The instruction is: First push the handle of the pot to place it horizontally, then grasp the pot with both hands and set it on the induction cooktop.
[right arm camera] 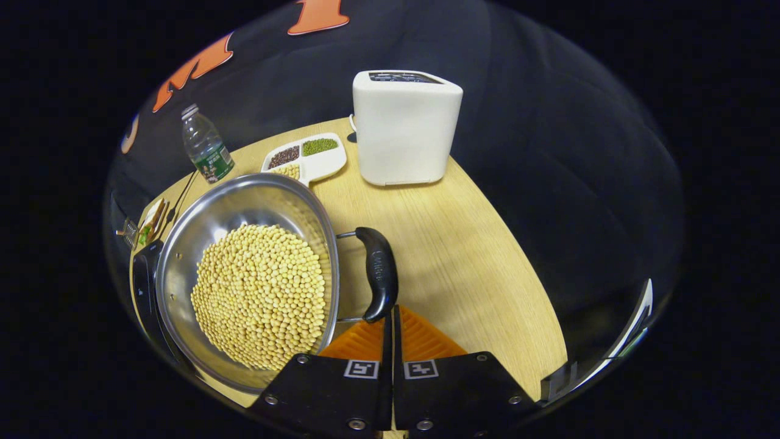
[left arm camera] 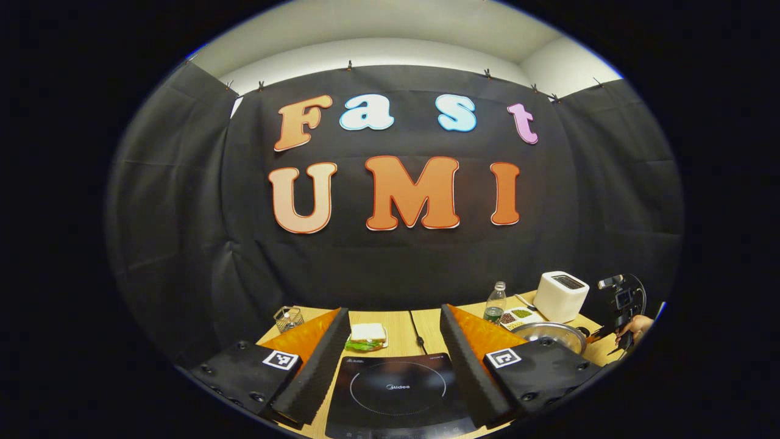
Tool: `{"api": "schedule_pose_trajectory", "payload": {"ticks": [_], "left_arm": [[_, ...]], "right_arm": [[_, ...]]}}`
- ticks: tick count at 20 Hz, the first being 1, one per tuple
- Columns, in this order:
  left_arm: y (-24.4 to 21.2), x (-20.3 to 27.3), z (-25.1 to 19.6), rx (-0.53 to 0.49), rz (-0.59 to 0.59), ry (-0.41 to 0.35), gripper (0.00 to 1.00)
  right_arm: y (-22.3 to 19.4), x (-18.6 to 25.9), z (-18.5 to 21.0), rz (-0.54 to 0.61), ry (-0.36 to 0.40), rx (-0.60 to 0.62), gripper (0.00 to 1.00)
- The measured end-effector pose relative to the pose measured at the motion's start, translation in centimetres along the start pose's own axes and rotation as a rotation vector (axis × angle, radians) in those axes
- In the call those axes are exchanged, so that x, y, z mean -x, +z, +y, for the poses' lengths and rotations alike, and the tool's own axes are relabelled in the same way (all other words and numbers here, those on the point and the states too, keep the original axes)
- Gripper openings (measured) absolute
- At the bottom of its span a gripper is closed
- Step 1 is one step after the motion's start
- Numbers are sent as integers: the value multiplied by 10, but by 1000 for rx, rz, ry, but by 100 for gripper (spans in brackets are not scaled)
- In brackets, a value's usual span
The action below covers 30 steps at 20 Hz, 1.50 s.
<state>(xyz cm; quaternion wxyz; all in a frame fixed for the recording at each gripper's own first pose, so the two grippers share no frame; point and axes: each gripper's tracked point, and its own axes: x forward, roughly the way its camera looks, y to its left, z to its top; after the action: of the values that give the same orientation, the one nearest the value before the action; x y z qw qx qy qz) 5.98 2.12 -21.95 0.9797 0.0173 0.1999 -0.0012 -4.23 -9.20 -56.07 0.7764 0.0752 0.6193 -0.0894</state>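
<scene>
Fingers of the right gripper (right arm camera: 390, 317) are pressed together, tips at the pot (right arm camera: 244, 280) handle (right arm camera: 379, 274) (contact unclear); left gripper (left arm camera: 395, 332) fingers stand wide above the cooktop (left arm camera: 396, 390), its near edge cut off.

Toaster (right arm camera: 406, 128): upright at the table's far edge.
Divided dish (right arm camera: 306, 157): just left of the toaster.
Water bottle (right arm camera: 207, 146): farther left.
Sandwich (left arm camera: 368, 335), wire basket (left arm camera: 289, 317): well left.

1. A shiny silver pot (right arm camera: 201, 225) is seen, filled with pale yellow beans (right arm camera: 262, 292).
2. Its handle (right arm camera: 379, 274) is black.
3. The toaster (right arm camera: 405, 125) is white.
4. The table (right arm camera: 475, 256) is light wood-grained.
</scene>
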Motion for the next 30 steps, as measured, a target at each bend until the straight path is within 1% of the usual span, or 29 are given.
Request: {"api": "schedule_pose_trajectory", "payload": {"ticks": [3, 4, 5, 7, 8, 10, 11, 12, 13, 14, 18, 19, 20, 21, 22, 23, 24, 26, 28, 29, 30], "left_arm": [[-14, -10, -16, 7, 32, -36, 99], [-20, -15, -22, 7, 41, -47, 96], [-24, -19, -28, 6, 51, -57, 99], [-40, -28, -43, -3, 83, -88, 94], [-52, -34, -53, -8, 107, -97, 96], [-76, -47, -78, -9, 182, -139, 96], [-91, -53, -91, -10, 224, -160, 96], [-104, -59, -100, -10, 262, -177, 99], [-116, -64, -109, -9, 296, -190, 96], [-128, -68, -121, -5, 328, -201, 96], [-159, -91, -163, 28, 431, -239, 97], [-167, -97, -171, 28, 452, -240, 97], [-176, -102, -177, 26, 477, -245, 97], [-184, -107, -184, 28, 498, -252, 97], [-192, -112, -190, 34, 522, -251, 97], [-203, -116, -198, 45, 553, -256, 97], [-216, -121, -208, 59, 582, -252, 97], [-236, -129, -219, 77, 629, -245, 97], [-254, -139, -228, 80, 661, -234, 97], [-261, -143, -230, 76, 672, -221, 95], [-269, -147, -234, 74, 685, -209, 97]], "right_arm": [[16, 1, -6, -35, 8, -7, 3], [21, 2, -9, -44, 10, 3, 4], [23, 3, -12, -51, 7, 13, 4], [32, 5, -21, -64, -21, 9, 8], [33, 6, -23, -56, -30, 7, 18], [36, 13, -25, -58, -30, -11, 25], [40, 18, -24, -69, -16, -16, 28], [45, 24, -22, -83, 4, -24, 30], [48, 32, -19, -95, 25, -27, 37], [52, 37, -16, -107, 47, -24, 43], [67, 51, 6, -144, 117, 12, 60], [70, 51, 11, -148, 123, 24, 63], [71, 49, 14, -151, 120, 43, 70], [70, 46, 15, -159, 115, 62, 73], [72, 43, 17, -163, 109, 81, 79], [72, 39, 19, -168, 105, 96, 82], [73, 35, 19, -168, 96, 107, 87], [73, 28, 17, -166, 83, 128, 91], [72, 22, 15, -159, 69, 136, 92], [71, 18, 13, -154, 60, 133, 92], [71, 15, 12, -149, 54, 135, 92]]}}
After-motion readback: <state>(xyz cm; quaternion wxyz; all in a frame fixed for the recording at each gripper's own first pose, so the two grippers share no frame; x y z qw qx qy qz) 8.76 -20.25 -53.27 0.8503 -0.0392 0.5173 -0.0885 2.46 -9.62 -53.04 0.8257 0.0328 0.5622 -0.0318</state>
